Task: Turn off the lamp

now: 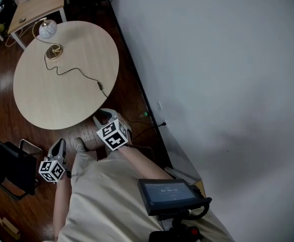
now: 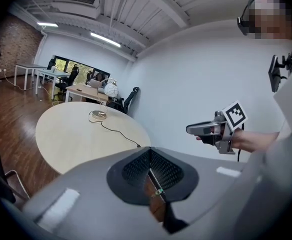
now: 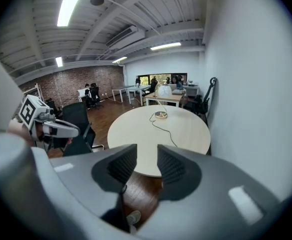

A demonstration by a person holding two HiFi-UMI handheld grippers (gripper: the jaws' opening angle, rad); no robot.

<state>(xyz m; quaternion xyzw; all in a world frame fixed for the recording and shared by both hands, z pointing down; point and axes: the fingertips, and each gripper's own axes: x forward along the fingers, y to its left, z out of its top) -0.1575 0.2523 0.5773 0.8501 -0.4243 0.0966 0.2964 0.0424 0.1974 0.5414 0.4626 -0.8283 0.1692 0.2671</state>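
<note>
The left gripper (image 2: pixel 150 170) has its jaws pressed together on nothing; the right gripper (image 3: pixel 141 166) has its jaws parted and empty; both are short of the round pale-wood table (image 1: pixel 46 100). This is the approach; next, reach what is probably the small inline switch (image 1: pixel 100 86) on the thin black cord (image 1: pixel 76 73); the white globe lamp on a brass base (image 1: pixel 48 30) stands upright near the far edge, its long axis vertical

a person in a pale beige top (image 1: pixel 106 205), with a small black screen (image 1: pixel 167 191) mounted at the chest. each hand carries a grey two-jaw tool, the left gripper (image 1: pixel 60 143) and right gripper (image 1: pixel 104 115), with ribbed black pads (image 3: pixel 120 166) and a white cube (image 1: pixel 112 135) of black square markers.
</note>
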